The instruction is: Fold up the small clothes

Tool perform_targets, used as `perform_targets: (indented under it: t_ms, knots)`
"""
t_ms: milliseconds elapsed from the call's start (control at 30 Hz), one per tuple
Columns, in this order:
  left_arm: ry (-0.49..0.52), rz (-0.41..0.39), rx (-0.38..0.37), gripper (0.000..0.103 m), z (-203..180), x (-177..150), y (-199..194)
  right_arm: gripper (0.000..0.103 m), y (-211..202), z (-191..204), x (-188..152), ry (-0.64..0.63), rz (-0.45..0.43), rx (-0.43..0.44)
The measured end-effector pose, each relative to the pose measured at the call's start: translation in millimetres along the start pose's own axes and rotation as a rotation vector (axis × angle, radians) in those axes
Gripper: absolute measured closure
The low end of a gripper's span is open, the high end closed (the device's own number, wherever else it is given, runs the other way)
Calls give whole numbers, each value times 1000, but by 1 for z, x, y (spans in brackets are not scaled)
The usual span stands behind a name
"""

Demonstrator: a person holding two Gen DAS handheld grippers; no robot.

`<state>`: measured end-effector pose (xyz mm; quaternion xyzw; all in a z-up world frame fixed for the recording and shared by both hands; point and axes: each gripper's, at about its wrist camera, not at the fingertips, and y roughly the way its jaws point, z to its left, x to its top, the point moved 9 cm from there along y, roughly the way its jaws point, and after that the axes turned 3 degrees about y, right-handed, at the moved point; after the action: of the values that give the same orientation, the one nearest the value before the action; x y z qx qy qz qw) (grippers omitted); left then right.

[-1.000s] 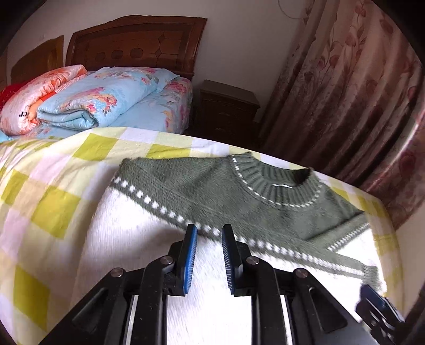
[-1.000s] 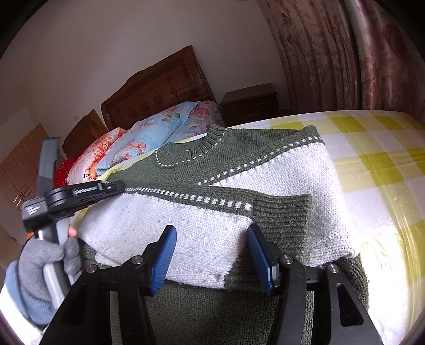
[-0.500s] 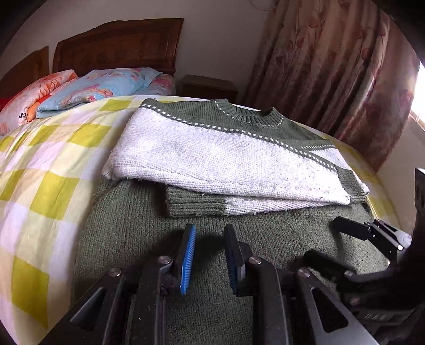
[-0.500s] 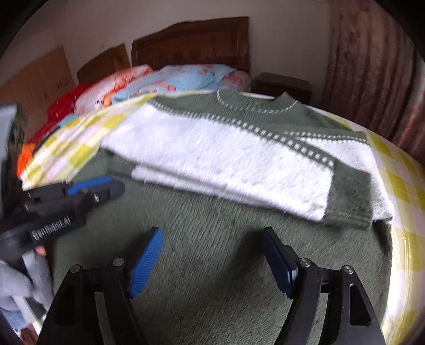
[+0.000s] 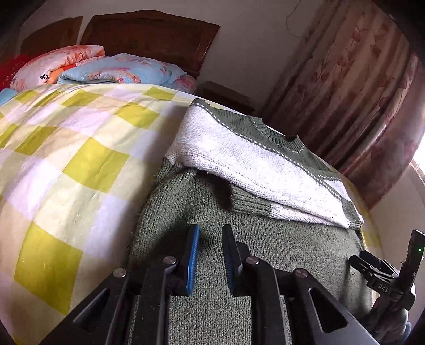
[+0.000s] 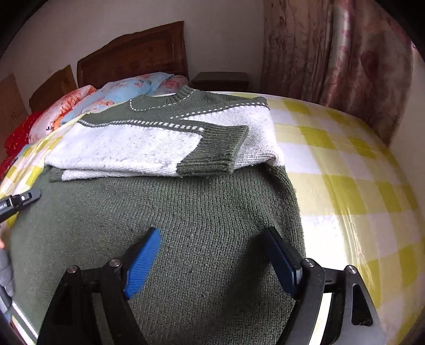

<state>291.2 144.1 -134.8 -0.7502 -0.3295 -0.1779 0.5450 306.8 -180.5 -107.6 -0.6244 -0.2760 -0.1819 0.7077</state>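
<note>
Sleeves already lie folded across the sweater (image 6: 164, 138) on the bed (image 6: 345, 164), collar at twelve o'clock. My left gripper (image 5: 209, 254), narrowly parted and closing, and right gripper (image 6: 212, 262), spread wide, grasp nothing; the bottom fold remains.

The room was a bedroom with plain pale walls (image 6: 106, 24) and a dark carved wooden headboard (image 6: 138, 58) standing against the far wall. The bed (image 5: 66, 159) carried a yellow-and-white checked cover, with folded floral quilts (image 5: 111, 70) stacked at its head and a dark wooden nightstand (image 6: 220, 81) beside the headboard. Floor-length floral curtains (image 6: 332, 53) in pink-brown hung along the side wall, and daylight entered at their edge (image 5: 419, 159).
</note>
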Motion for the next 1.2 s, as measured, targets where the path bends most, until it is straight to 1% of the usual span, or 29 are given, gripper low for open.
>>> perform_targets:
  t_ms: [67, 100, 167, 200, 267, 300, 333, 367, 400, 433, 467, 533, 567, 633, 667, 767, 833, 900, 933, 967, 1033, 1100, 1133, 1167, 1200]
  knots:
    - [-21, -7, -3, 84, 4, 1, -2, 0, -1, 4, -1, -11, -3, -9]
    - [-28, -9, 14, 84, 5, 0, -3, 0, -3, 3, -1, -1, -7, -10]
    - [-15, -4, 81, 85, 1, -4, -11, 0, -16, 5, -4, 22, -34, -20]
    - [-2, -11, 71, 84, -9, -7, -16, 0, -21, 14, -5, 16, -48, 2]
    - [57, -6, 2, 84, -40, -17, -21, 0, -25, 44, -11, -47, -44, 55]
    - [106, 11, -9, 83, -56, -24, -19, 0, -23, 60, -16, -95, -32, 72]
    - [157, 34, -11, 83, -70, -32, -14, 0, -20, 77, -21, -148, -20, 79]
    - [201, 59, -9, 82, -79, -40, -7, 0, -17, 89, -27, -211, -7, 65]
    - [238, 70, 12, 82, -83, -45, -3, 0, -17, 93, -27, -253, -20, 39]
    - [243, 57, 19, 82, -82, -43, -6, 0, -19, 92, -27, -259, -22, 34]
    - [220, 67, 27, 82, -74, -42, -6, 0, -18, 87, -29, -238, 0, 51]
    - [154, 66, -38, 83, -58, -39, -10, 0, -15, 66, -30, -149, 29, 83]
    - [130, 63, -51, 84, -50, -36, -12, 0, -16, 53, -30, -126, 25, 65]
    - [105, 52, -33, 86, -34, -35, -17, 0, -19, 36, -32, -106, 24, 52]
    - [91, 50, -40, 87, -29, -34, -19, 0, -21, 29, -33, -96, 23, 48]
    - [64, 48, -56, 87, -24, -32, -18, 0, -23, 23, -34, -88, 23, 41]
    - [86, 48, -26, 87, -27, -32, -18, 0, -23, 26, -33, -98, 24, 23]
    - [110, 57, 52, 87, -29, -36, -24, 0, -29, 28, -34, -106, 25, -9]
    - [123, 61, 71, 87, -31, -39, -31, 0, -34, 33, -36, -122, 18, -14]
    - [145, 55, 53, 87, -40, -43, -39, 0, -39, 40, -39, -142, 8, 2]
    - [204, 63, -7, 85, -62, -53, -48, 0, -49, 63, -50, -195, 9, 61]
    - [263, 115, -46, 84, -82, -72, -45, 0, -51, 88, -65, -263, 27, 108]
    - [283, 143, -53, 84, -87, -83, -41, 0, -49, 98, -73, -297, 45, 118]
    - [302, 146, -44, 85, -89, -91, -39, 0, -50, 102, -75, -306, 21, 126]
    - [334, 107, -28, 85, -89, -93, -43, 0, -50, 101, -76, -301, 25, 131]
